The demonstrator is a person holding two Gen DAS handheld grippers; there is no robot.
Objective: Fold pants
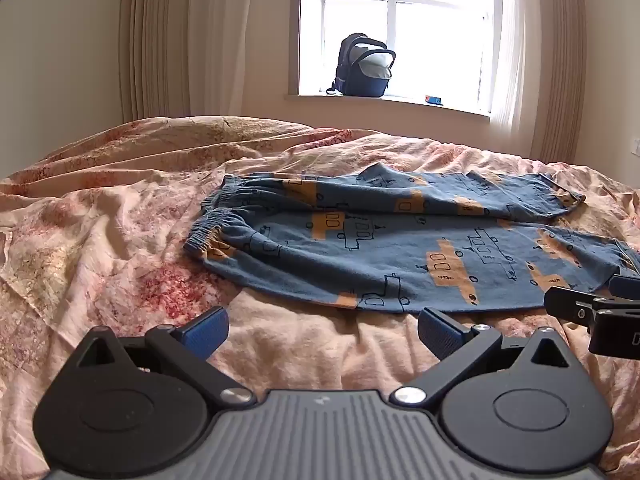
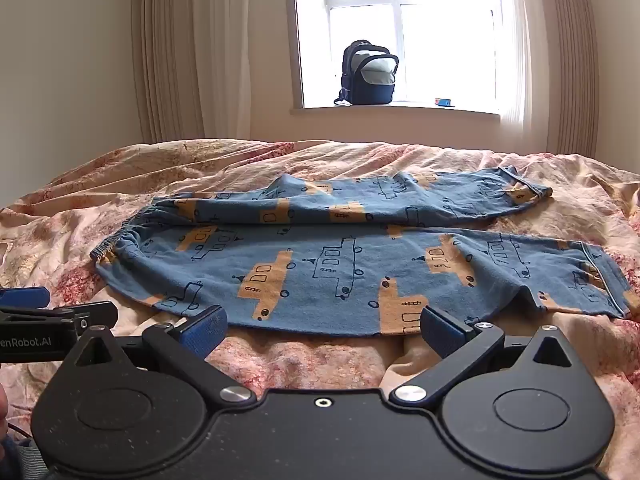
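Blue pants (image 1: 400,248) (image 2: 352,268) printed with orange and outlined vehicles lie flat across the bed, waistband at the left, both legs running right, the far leg slightly apart from the near one. My left gripper (image 1: 320,334) hovers open just short of the near hem, nothing between its blue pads. My right gripper (image 2: 322,332) is open too, its right pad close to the near edge of the near leg. In the left wrist view the right gripper (image 1: 600,304) shows at the right edge; in the right wrist view the left gripper (image 2: 44,308) shows at the left edge.
The bed carries a wrinkled pink floral cover (image 1: 120,240) (image 2: 304,364). A dark backpack (image 1: 364,66) (image 2: 370,74) stands on the windowsill (image 1: 400,104) beyond the bed, with a small box (image 1: 433,99) beside it. Curtains (image 1: 160,40) hang on both sides.
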